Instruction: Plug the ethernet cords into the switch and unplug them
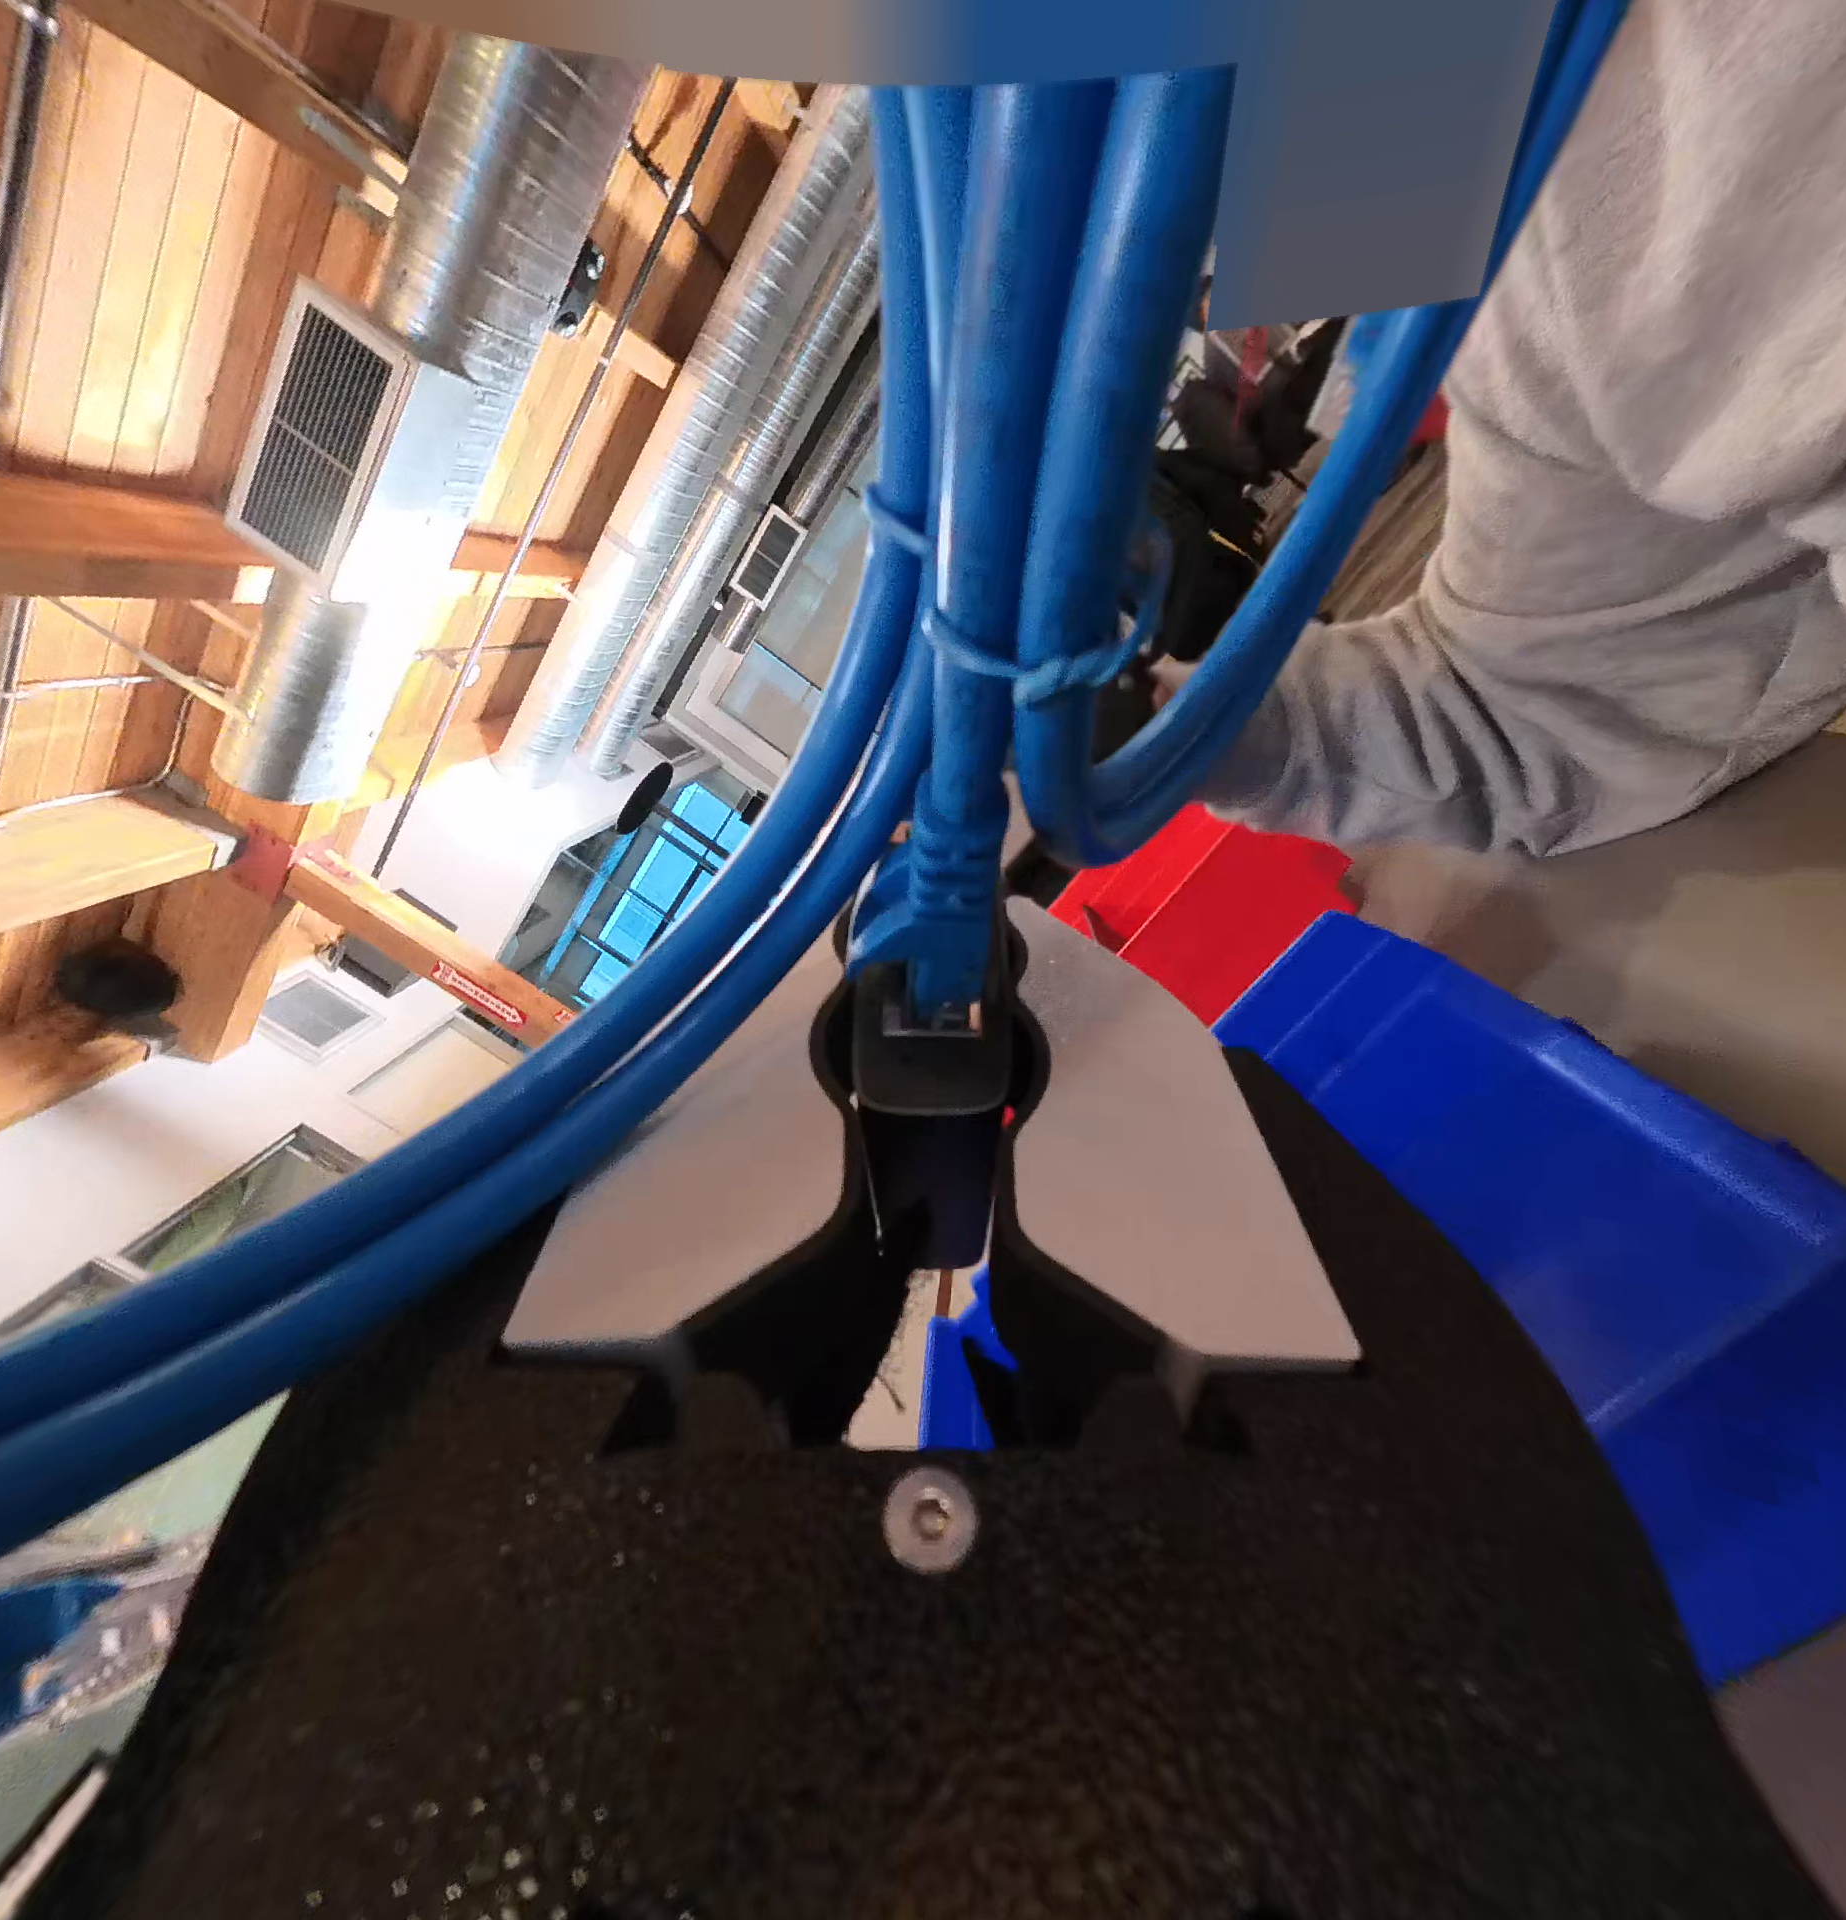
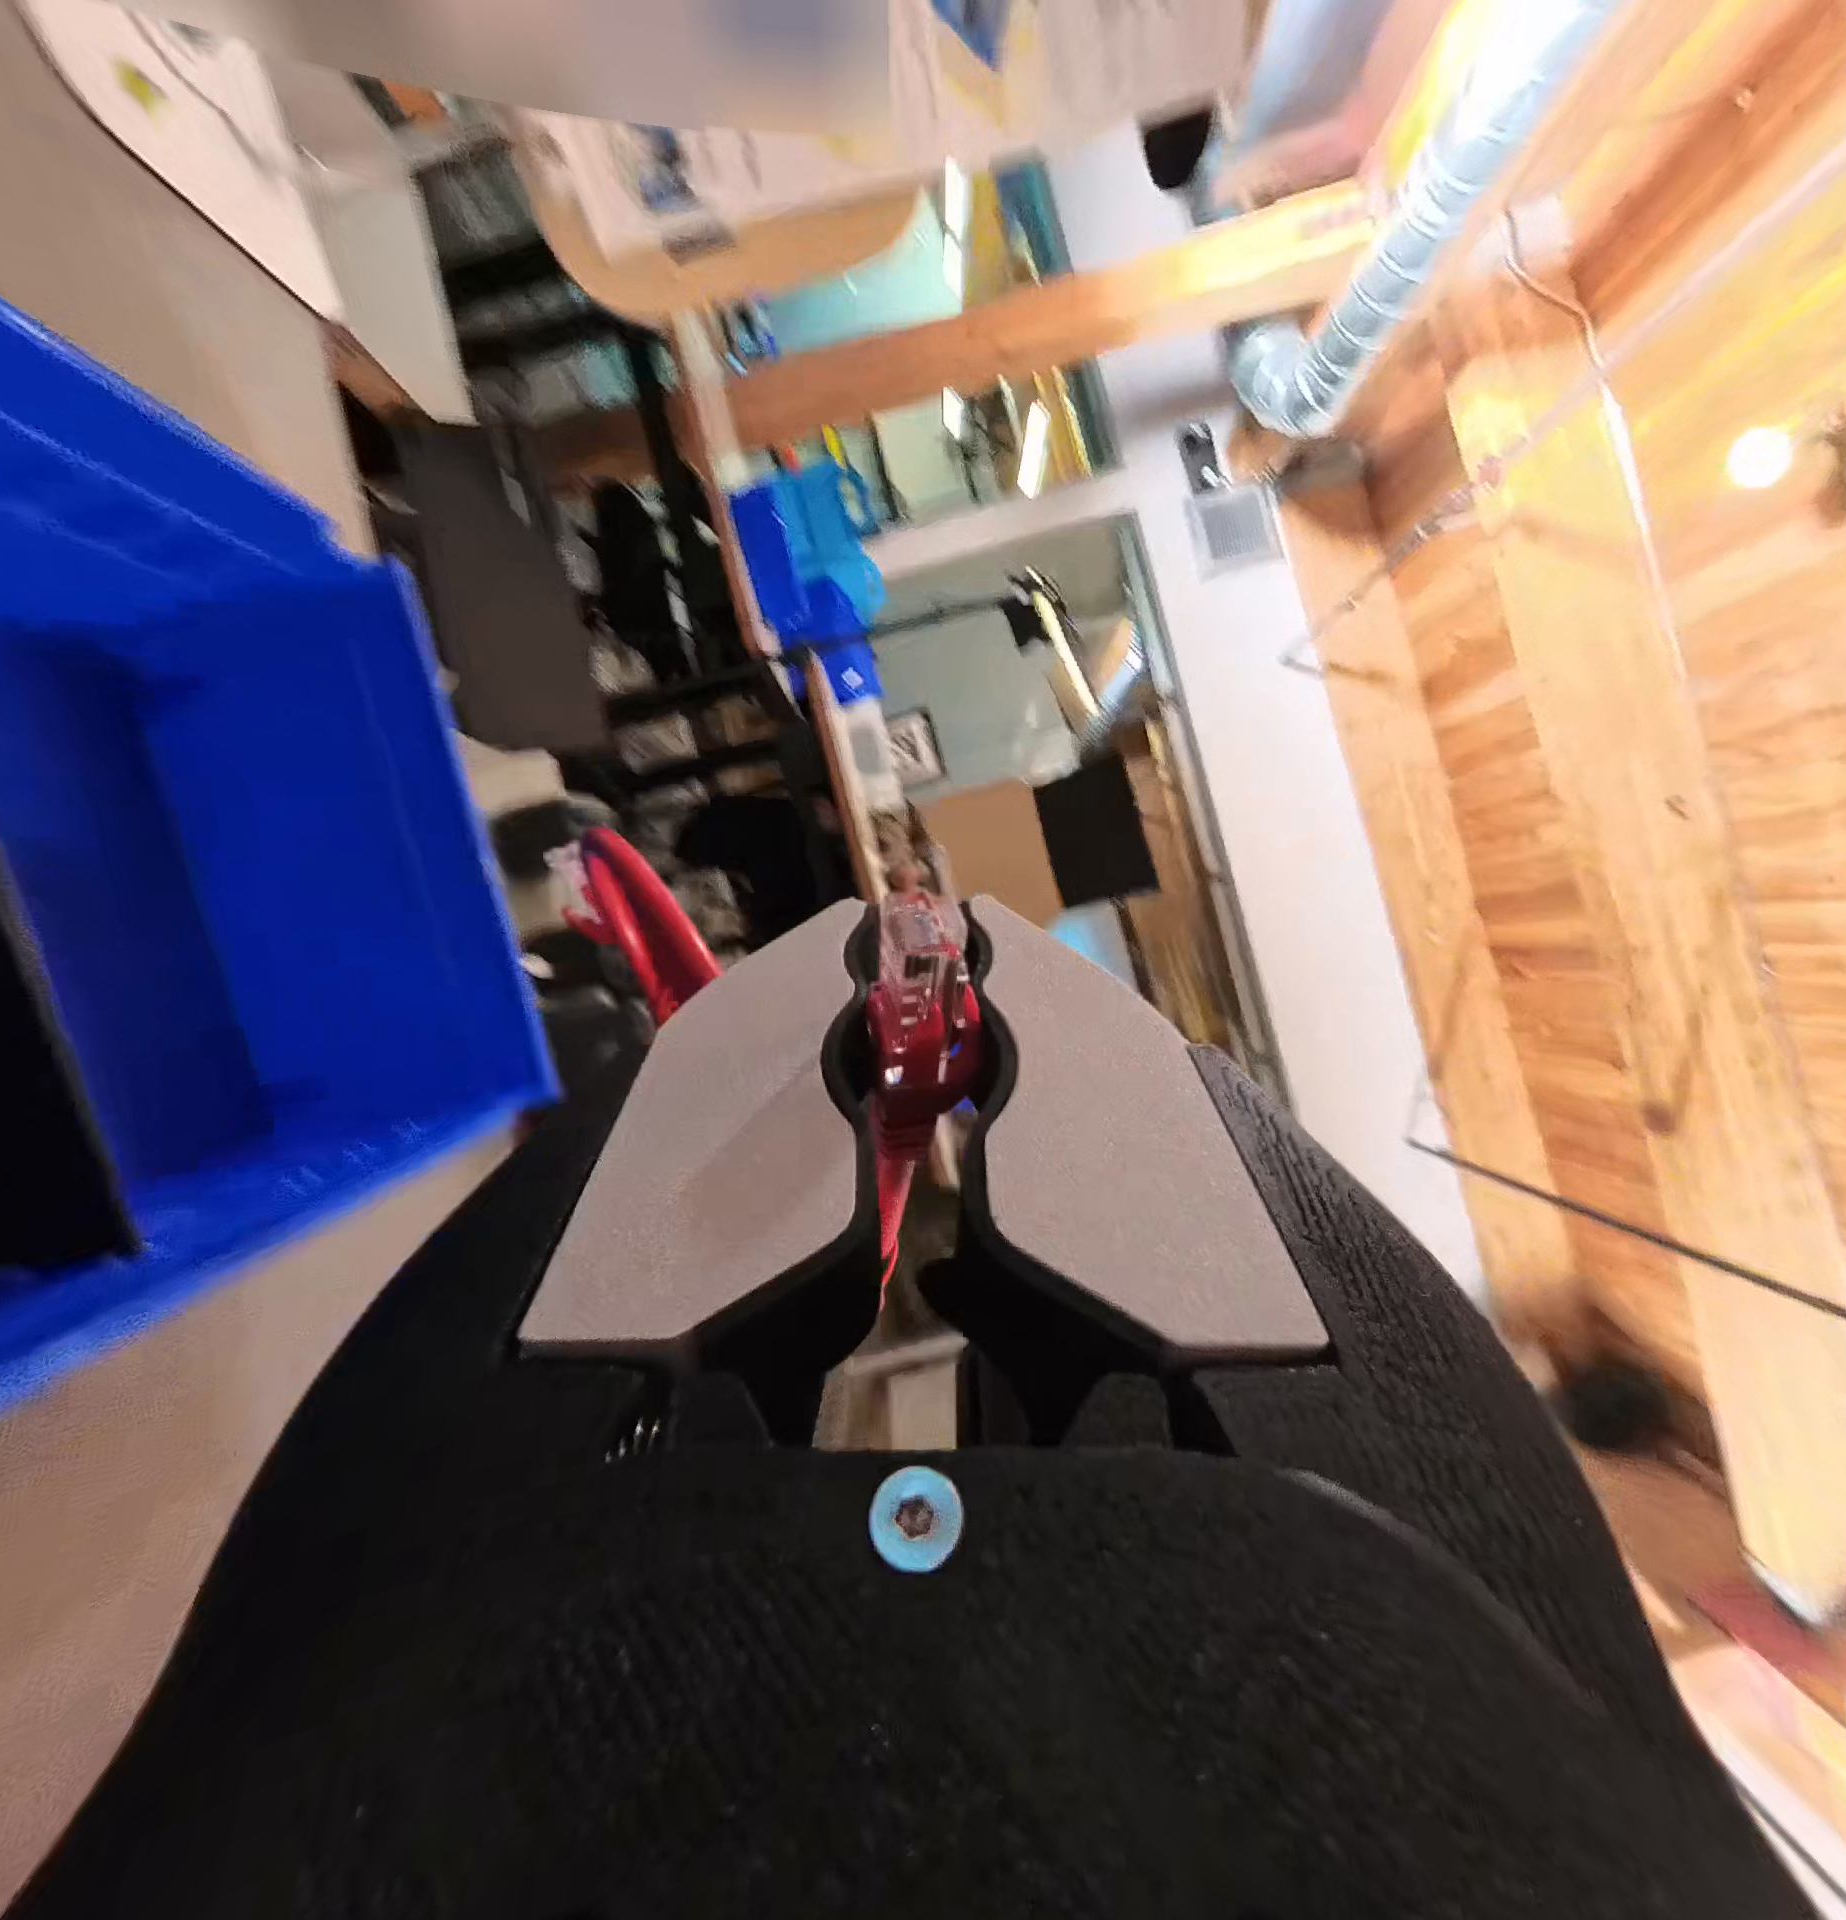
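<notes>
Fingers first: your left gripper [image 1: 929, 1023] is clamped on a small black rectangular adapter block [image 1: 927, 1070], which sits upright in the notch between the two grey finger plates. A blue network cable plug with a ribbed boot [image 1: 945, 883] is seated in the socket at the block's far end, so block and plug run straight out along the fingers' own line. From that plug a bundle of thick blue cables [image 1: 1002, 416], bound with thin blue ties, runs away toward the top of the left wrist view, and two more blue strands sweep off to the lower left.

Your right gripper [image 2: 914, 997] is closed on a red network cable plug with a clear plastic tip [image 2: 914, 987]. The clear tip points forward past the fingertips, the red boot lies in the notch, and the thin red cord trails back between the fingers toward you. Its long axis also matches the finger line. A loop of red cable [image 2: 638, 925] with another clear plug shows just left of the fingers, farther off and blurred.

A blue plastic bin [image 2: 275, 831] stands close on the left in the right wrist view; in the left wrist view it lies right of the fingers, next to a red plastic bin [image 1: 1199, 904], on a pale table [image 1: 1677, 935]. A grey sleeve [image 1: 1625, 571] reaches in above them. Neither gripper shows in the other's view, so you cannot tell how far apart the socket block and the red plug are.
</notes>
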Action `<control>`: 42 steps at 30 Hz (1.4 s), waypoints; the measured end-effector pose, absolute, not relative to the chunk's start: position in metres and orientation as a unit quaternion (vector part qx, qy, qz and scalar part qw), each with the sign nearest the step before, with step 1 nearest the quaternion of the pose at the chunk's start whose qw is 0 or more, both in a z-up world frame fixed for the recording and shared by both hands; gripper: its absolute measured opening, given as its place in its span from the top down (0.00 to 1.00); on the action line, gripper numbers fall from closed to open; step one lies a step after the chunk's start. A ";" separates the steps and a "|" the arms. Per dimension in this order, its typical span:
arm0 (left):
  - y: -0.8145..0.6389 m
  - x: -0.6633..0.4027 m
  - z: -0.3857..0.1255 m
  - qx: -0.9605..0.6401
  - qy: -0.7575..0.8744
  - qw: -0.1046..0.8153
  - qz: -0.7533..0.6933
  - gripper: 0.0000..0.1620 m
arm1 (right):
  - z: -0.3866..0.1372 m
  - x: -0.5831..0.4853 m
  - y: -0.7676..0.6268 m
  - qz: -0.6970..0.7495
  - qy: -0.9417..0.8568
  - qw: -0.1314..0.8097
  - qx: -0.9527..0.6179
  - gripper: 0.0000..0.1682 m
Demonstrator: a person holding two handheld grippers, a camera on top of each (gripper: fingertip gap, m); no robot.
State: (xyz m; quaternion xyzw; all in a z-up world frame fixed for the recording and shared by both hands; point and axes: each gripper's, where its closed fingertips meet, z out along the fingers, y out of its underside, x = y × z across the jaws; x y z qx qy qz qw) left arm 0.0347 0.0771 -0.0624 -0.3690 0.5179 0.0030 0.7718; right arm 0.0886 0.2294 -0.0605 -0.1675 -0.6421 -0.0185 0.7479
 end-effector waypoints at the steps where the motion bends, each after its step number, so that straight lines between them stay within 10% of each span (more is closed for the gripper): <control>1: 0.082 0.032 -0.066 -0.376 0.516 0.769 0.003 0.87 | -0.051 0.101 0.241 -0.040 -0.626 0.758 -0.180 0.93; 7: 0.103 0.016 -0.082 -0.413 0.493 0.766 -0.019 0.88 | -0.038 0.212 0.299 -0.104 -0.599 0.723 -0.327 0.93; 20: 0.127 -0.024 -0.092 -0.464 0.416 0.779 -0.068 0.87 | -0.196 0.315 0.378 -0.177 -0.731 0.422 -0.506 0.92; 25: 0.122 -0.030 -0.084 -0.460 0.410 0.785 -0.067 0.88 | -0.234 0.302 0.370 -0.058 -0.720 0.316 -0.616 0.66; 36: 0.125 -0.057 -0.067 -0.510 0.383 0.768 0.056 0.88 | -0.118 0.250 0.331 -0.245 -0.643 0.428 -0.586 0.63; 42: 0.108 -0.053 -0.047 -0.454 0.384 0.800 0.084 0.88 | -0.070 0.115 0.212 -0.003 -0.705 0.587 -0.397 0.67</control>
